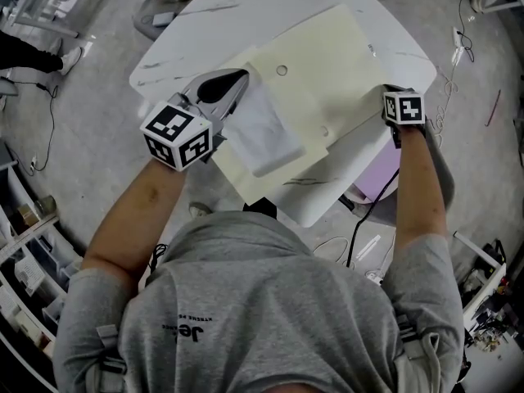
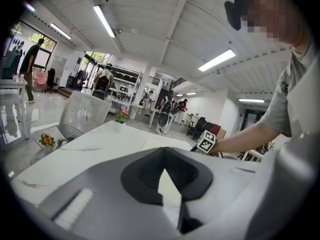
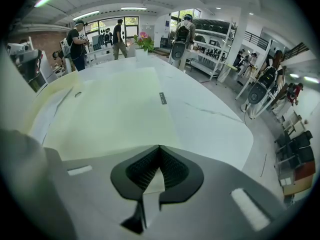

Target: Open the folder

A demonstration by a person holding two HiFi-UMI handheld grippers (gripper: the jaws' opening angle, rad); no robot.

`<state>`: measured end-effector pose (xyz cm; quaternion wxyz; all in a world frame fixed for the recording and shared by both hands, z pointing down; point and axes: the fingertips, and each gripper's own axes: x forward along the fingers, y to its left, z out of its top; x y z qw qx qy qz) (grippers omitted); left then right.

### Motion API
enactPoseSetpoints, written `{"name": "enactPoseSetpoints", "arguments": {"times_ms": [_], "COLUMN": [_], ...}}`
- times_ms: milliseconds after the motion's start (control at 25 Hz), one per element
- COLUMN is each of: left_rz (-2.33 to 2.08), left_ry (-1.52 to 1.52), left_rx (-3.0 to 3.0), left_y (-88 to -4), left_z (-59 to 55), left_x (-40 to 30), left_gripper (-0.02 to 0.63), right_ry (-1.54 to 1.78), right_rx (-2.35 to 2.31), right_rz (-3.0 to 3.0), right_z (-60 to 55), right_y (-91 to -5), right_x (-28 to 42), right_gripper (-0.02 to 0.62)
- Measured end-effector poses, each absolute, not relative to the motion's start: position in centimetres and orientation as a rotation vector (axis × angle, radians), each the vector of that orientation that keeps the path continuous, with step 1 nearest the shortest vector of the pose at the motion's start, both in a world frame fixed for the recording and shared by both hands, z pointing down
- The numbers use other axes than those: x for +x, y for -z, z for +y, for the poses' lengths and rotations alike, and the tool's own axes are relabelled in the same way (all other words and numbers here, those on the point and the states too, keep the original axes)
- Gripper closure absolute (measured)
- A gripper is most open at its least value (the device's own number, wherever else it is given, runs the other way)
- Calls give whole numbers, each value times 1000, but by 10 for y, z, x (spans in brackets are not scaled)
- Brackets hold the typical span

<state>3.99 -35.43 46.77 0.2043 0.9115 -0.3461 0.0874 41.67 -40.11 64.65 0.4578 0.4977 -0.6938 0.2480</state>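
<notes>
Folder [image 1: 319, 64] is lying across the white tabletop [image 1: 237, 2], overhanging its near edge. Left gripper [image 1: 237, 79] fingers are clamping a pale sheet of it. Right gripper [image 1: 386, 98] fingers are pinching the folder's right edge, their tips hiding under the marker cube [image 1: 404, 107]. Bare tabletop is stretching beyond.

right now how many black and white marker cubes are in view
2: one black-and-white marker cube left of the pale yellow plastic folder, the other at its right edge.

head view looks steeply down from above the person [image 1: 262, 301] onto the white marbled oval table [image 1: 246, 6]. left gripper view skims low across it toward the right gripper [image 3: 159, 148]; right gripper view tilts down toward the far edge. all 3 share the pale yellow rectangular folder [image 1: 327, 64].
</notes>
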Motion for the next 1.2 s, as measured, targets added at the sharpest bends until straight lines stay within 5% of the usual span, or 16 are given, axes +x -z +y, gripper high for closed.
{"name": "enactPoseSetpoints", "arguments": {"times_ms": [1200], "left_rz": [-1014], "left_ry": [-213], "left_rx": [2553], "left_y": [-448], "left_z": [-363], "left_x": [15], "left_gripper": [549], "right_ry": [-639], "right_rx": [1213], "right_rz": [-1671], "right_z": [-400], "right_y": [-646], "right_x": [419], "right_gripper": [592]}}
